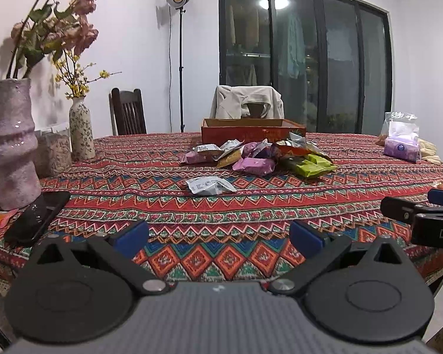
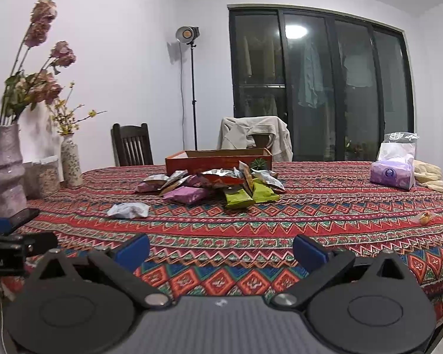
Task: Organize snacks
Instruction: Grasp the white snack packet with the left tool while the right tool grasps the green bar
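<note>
A heap of snack packets (image 1: 260,155) (image 2: 212,184), purple, green, silver and orange, lies mid-table in front of a shallow orange cardboard box (image 1: 252,131) (image 2: 218,159). One silver-white packet (image 1: 209,186) (image 2: 129,209) lies apart, nearer to me and left of the heap. My left gripper (image 1: 218,236) hovers open over the near edge of the patterned tablecloth, nothing between its blue pads. My right gripper (image 2: 221,252) is open too, equally far back from the heap and holding nothing. Each gripper shows at the side of the other's view.
Two vases with flowers (image 1: 10,144) (image 1: 81,129) and a clear jar stand at the left. A black phone (image 1: 37,216) lies by the big vase. A purple tissue pack (image 2: 392,174) and plastic bag sit far right. Chairs (image 1: 128,112) stand behind the table.
</note>
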`<state>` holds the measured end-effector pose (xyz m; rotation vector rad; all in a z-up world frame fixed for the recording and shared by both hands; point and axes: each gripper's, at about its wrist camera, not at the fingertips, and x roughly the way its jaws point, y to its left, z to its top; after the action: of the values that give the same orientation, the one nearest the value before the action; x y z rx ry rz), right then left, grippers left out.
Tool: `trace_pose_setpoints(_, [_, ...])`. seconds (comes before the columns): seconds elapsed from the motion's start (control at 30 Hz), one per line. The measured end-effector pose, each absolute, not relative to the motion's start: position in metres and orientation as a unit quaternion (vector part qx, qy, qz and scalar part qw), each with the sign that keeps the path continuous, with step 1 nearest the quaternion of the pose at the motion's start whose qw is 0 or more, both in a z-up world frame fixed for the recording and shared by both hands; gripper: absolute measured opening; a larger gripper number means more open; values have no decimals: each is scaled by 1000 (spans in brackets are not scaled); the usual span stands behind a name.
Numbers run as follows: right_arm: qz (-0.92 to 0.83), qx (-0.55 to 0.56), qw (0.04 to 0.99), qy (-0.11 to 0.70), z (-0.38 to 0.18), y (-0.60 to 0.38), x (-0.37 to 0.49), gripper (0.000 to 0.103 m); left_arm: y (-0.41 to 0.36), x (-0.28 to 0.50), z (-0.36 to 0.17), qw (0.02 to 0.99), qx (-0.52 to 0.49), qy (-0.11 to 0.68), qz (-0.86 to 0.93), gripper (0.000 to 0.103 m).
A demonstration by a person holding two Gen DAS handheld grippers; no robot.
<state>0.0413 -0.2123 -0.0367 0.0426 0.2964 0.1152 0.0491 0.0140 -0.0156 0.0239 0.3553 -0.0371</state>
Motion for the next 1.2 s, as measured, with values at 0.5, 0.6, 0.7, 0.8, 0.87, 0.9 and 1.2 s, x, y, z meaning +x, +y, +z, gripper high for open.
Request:
trace_pose_setpoints(0.5, [76,7,980,181,-28,-204,115,103,25,135,-9,976,0,217,-31,103])
trace_pose_setpoints(0.6, [71,11,980,188,-27,-207,135,103,25,157,-9,975,1,221,-26,103])
trace_pose_setpoints(0.7, [72,12,978,193,-27,-209,153,103,26,186,-13,972,-2,234,-19,103])
trace_pose_setpoints(0.8, [79,10,976,202,-26,-209,177,103,30,217,-18,969,-21,244,-13,103])
trace_pose_setpoints(0.87, [87,8,975,206,-25,-210,193,102,31,242,-24,964,-29,263,5,103])
trace_pose_setpoints(0.9, [92,10,974,208,-23,-211,202,102,31,252,-26,963,-32,268,11,103])
trace_pose_setpoints(1.2, [104,-14,964,243,-28,-220,293,97,19,307,-43,953,-39,302,9,94])
